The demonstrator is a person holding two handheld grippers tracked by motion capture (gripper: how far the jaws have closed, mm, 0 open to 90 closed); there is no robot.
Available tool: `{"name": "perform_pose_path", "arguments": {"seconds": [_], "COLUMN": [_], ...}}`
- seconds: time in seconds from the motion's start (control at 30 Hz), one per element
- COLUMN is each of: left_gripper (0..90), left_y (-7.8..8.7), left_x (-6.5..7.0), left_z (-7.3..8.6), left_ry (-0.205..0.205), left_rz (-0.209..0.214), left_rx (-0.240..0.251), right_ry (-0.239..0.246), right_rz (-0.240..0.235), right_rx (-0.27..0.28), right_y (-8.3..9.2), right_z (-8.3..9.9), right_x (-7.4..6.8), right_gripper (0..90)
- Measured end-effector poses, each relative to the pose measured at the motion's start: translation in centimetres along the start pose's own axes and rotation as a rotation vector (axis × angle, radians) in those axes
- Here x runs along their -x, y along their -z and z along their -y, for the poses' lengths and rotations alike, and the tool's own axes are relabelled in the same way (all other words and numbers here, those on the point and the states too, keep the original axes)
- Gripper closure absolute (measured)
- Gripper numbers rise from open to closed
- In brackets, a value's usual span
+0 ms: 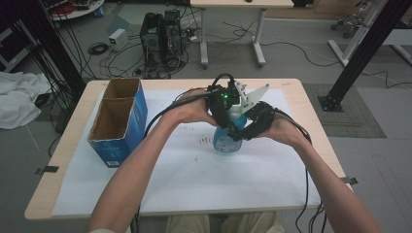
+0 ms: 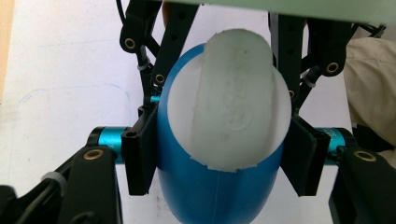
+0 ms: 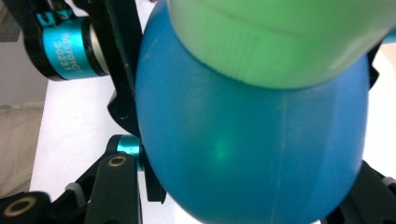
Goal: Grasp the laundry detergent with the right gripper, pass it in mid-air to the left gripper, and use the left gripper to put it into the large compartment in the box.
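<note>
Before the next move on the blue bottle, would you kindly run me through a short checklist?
1. Left tongs clamped on the blue bottle, a jaw on each side: ok.
2. Right tongs shut on the same bottle: ok.
3. White cap seated on the bottle: ok; whether it is tight, cannot tell.
4. Bottle base resting on the white sheet: cannot tell, hands cover it.
5. Blue cardboard box standing apart from the hands: ok.

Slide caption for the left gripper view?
Left tool shut on the blue bottle, just below its white cap.
</note>
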State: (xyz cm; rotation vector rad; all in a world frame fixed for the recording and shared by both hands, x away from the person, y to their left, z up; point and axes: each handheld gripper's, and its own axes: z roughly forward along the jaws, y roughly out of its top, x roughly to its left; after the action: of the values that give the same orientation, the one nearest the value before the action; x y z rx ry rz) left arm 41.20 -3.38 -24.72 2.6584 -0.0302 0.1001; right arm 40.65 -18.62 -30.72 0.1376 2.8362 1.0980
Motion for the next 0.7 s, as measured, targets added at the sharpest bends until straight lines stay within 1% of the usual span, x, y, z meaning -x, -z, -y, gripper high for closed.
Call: {"name": "perform_pose_path", "arguments": {"seconds": [0.03,0.1,0.17,0.2,0.23,0.27,0.3,0.37,0.4,0.47,0.5,0.53,0.63,0.67,0.7], "left_gripper": [37.7,38.0,38.1,38.1,38.1,38.1,38.1,38.2,38.2,38.2,38.2,38.1,38.1,38.2,38.1], "left_y": [0.06,0.09,0.09,0.01,0.05,0.09,0.01,0.01,-0.11,-0.20,0.03,-0.11,-0.07,-0.17,-0.03], "left_x": [0.20,0.27,0.26,-0.05,0.31,0.28,-0.02,0.04,0.35,0.38,0.12,0.46,0.45,0.39,0.45], "left_z": [0.05,0.06,0.06,0.02,0.08,0.06,0.03,0.03,0.08,0.05,0.05,0.05,0.04,0.05,0.06], "left_ry": [0.008,0.005,0.006,0.010,0.005,0.005,0.015,0.016,0.006,0.008,0.012,0.017,0.017,0.008,0.017], "left_rz": [-0.015,-0.016,-0.016,-0.005,-0.014,-0.017,-0.007,-0.007,-0.015,-0.019,-0.010,-0.013,-0.015,-0.018,-0.014], "left_rx": [-0.008,-0.008,-0.007,0.000,-0.015,-0.009,0.000,-0.002,-0.027,-0.036,-0.006,-0.038,-0.039,-0.035,-0.038], "right_ry": [-0.001,0.001,0.002,0.003,0.000,0.008,0.001,0.002,0.005,0.002,0.001,-0.002,0.006,0.004,0.005], "right_rz": [-0.006,-0.001,-0.003,-0.001,-0.004,-0.004,-0.005,0.002,-0.007,-0.007,-0.004,-0.004,-0.015,-0.017,-0.007], "right_rx": [0.007,0.005,0.005,0.005,0.003,0.000,0.005,0.002,-0.009,-0.008,0.004,0.002,-0.002,0.001,-0.009], "right_y": [0.03,-0.13,-0.13,-0.13,-0.10,-0.21,-0.14,-0.05,-0.51,-0.40,-0.12,-0.10,-0.52,-0.46,-0.51], "right_z": [0.03,-0.04,-0.06,-0.06,-0.03,-0.09,-0.07,-0.02,-0.04,-0.07,-0.04,-0.03,-0.06,-0.06,-0.04], "right_x": [0.05,-0.11,-0.16,-0.14,-0.06,-0.18,-0.17,-0.06,-0.25,-0.27,-0.09,-0.09,-0.25,-0.26,-0.25], "right_gripper": [45.1,44.9,44.8,44.7,44.4,44.3,44.2,43.9,43.8,43.7,43.5,43.4,43.2,43.1,42.9]}}
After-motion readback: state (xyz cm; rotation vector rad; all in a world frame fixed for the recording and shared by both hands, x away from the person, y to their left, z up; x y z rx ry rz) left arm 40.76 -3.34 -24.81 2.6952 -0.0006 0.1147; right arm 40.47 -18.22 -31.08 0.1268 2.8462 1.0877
